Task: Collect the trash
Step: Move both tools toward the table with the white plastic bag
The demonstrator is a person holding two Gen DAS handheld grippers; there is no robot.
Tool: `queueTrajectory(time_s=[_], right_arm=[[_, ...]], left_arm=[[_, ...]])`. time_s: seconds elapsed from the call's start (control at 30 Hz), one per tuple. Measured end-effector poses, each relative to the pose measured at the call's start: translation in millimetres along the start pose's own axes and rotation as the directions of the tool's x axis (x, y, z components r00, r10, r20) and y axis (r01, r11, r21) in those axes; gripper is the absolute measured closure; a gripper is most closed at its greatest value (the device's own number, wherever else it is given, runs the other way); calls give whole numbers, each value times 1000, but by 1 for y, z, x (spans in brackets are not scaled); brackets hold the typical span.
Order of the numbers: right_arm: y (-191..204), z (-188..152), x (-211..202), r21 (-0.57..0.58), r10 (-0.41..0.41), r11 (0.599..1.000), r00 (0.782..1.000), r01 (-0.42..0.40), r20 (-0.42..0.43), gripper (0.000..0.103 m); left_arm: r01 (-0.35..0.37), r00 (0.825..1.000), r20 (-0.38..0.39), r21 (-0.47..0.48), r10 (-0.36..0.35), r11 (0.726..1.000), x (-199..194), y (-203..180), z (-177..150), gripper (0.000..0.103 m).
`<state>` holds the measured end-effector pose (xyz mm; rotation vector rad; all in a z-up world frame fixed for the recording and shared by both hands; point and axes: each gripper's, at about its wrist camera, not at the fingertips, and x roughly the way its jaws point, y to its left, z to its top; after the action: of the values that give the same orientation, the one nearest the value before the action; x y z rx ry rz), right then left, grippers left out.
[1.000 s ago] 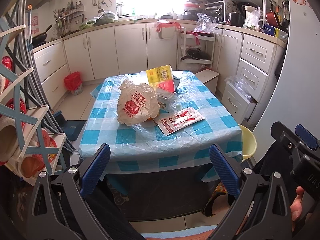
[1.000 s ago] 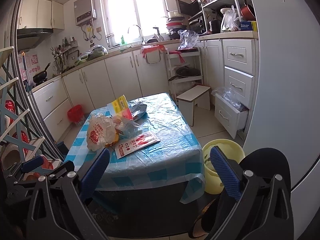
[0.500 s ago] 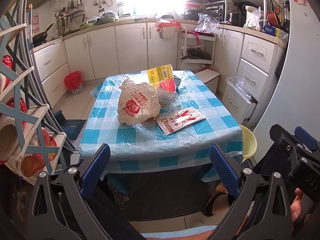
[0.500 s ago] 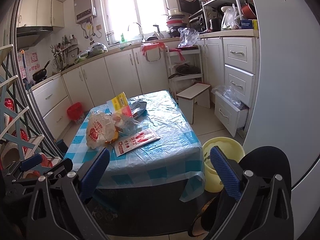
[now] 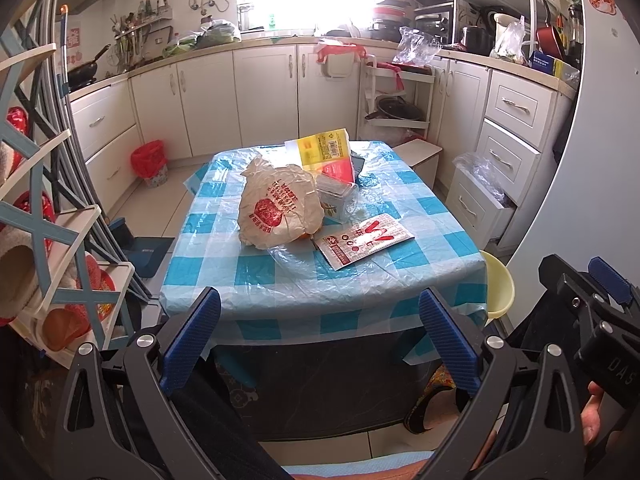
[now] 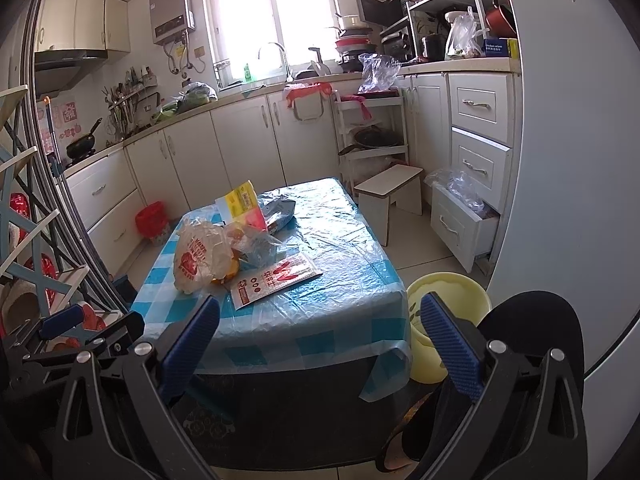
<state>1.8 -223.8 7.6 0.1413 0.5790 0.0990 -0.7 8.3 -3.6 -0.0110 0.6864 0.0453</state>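
A low table (image 5: 420,280) with a blue checked cloth holds the trash. A crumpled white plastic bag with red print (image 5: 280,208) lies at its left middle; it also shows in the right wrist view (image 6: 200,258). A flat white and red wrapper (image 5: 362,240) lies beside it, also seen from the right wrist (image 6: 274,280). A yellow and red package (image 5: 326,154) and a clear plastic box (image 5: 334,196) sit behind. A yellow bin (image 6: 448,320) stands on the floor right of the table. My left gripper (image 5: 320,340) and right gripper (image 6: 320,340) are both open, empty, short of the table.
A red-lined waste basket (image 5: 150,162) stands by the far left cabinets. A rack (image 5: 48,240) is close on the left. A white fridge side (image 6: 568,200) and open drawers (image 6: 464,224) are on the right. A small stool (image 6: 390,192) stands behind the table.
Both grippers have drifted slightly; the view has barely shifted. Both stay open and nothing on the table has moved.
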Motion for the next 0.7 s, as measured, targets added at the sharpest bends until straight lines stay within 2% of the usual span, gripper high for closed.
queueTrajectory(time_s=[0.4, 0.7], right_arm=[[1, 3, 8, -12, 10, 1000, 1000, -11, -19, 7], [-2, 8, 56, -19, 6, 1000, 996, -8, -88, 7]], left_arm=[[-20, 1000, -9, -33, 19, 999, 9, 13, 2, 8], [-43, 998, -47, -91, 39, 995, 61, 46, 11, 8]])
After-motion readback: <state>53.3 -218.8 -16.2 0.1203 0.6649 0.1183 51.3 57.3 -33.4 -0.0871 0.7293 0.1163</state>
